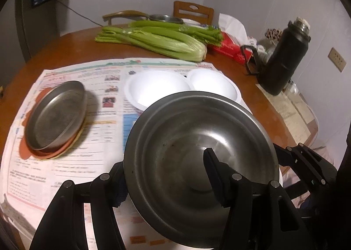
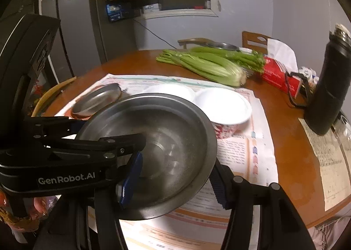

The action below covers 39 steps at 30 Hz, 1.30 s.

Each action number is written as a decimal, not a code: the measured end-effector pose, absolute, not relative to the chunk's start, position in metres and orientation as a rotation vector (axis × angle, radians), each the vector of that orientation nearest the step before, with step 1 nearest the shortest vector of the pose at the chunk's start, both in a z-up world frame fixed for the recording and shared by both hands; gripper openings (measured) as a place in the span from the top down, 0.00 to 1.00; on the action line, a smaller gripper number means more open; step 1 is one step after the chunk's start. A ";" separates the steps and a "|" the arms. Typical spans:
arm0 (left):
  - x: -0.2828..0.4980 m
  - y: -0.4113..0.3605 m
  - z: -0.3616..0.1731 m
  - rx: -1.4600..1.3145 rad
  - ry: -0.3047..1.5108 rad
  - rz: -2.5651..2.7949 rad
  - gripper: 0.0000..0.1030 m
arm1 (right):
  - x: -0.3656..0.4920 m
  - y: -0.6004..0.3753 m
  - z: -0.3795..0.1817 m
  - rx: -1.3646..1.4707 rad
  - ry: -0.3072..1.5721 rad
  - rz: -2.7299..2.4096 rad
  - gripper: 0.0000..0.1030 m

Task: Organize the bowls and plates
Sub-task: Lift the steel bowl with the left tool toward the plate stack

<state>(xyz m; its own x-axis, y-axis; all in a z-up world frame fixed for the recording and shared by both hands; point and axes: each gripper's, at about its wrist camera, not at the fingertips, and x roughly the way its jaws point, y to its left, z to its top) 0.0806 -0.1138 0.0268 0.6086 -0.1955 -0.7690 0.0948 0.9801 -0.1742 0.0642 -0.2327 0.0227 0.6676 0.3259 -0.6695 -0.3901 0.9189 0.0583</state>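
Left wrist view: left gripper (image 1: 166, 184) clamped on the near rim of the steel bowl (image 1: 197, 162), one finger inside, one outside; bowl is tilted and lifted over the newspaper (image 1: 65, 173). Steel plate (image 1: 56, 116) sits on an orange plate (image 1: 43, 154) to the left. Two white bowls (image 1: 153, 87) behind, touching. Celery (image 1: 153, 37) and black flask (image 1: 283, 59) further back.

Right wrist view: right gripper (image 2: 173, 182) fingers spread wide, holding nothing; right finger just beside the steel bowl's rim, left gripper's finger in front.
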 end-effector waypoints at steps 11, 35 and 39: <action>0.058 -0.081 0.041 -0.141 0.851 -0.128 0.40 | 0.055 -0.203 0.037 -0.097 0.704 0.469 0.43; 0.074 -0.062 -0.011 -0.159 0.953 -0.106 0.39 | 0.067 -0.176 -0.008 -0.170 0.839 0.475 0.43; 0.077 -0.063 -0.016 -0.152 0.964 -0.094 0.37 | 0.069 -0.176 -0.013 -0.169 0.854 0.476 0.43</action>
<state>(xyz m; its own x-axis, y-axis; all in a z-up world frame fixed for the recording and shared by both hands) 0.0770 -0.0628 -0.0162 0.5677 -0.1468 -0.8100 0.0119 0.9853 -0.1703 0.0691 -0.1758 -0.0125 0.5603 0.3353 -0.7574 -0.4681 0.8826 0.0444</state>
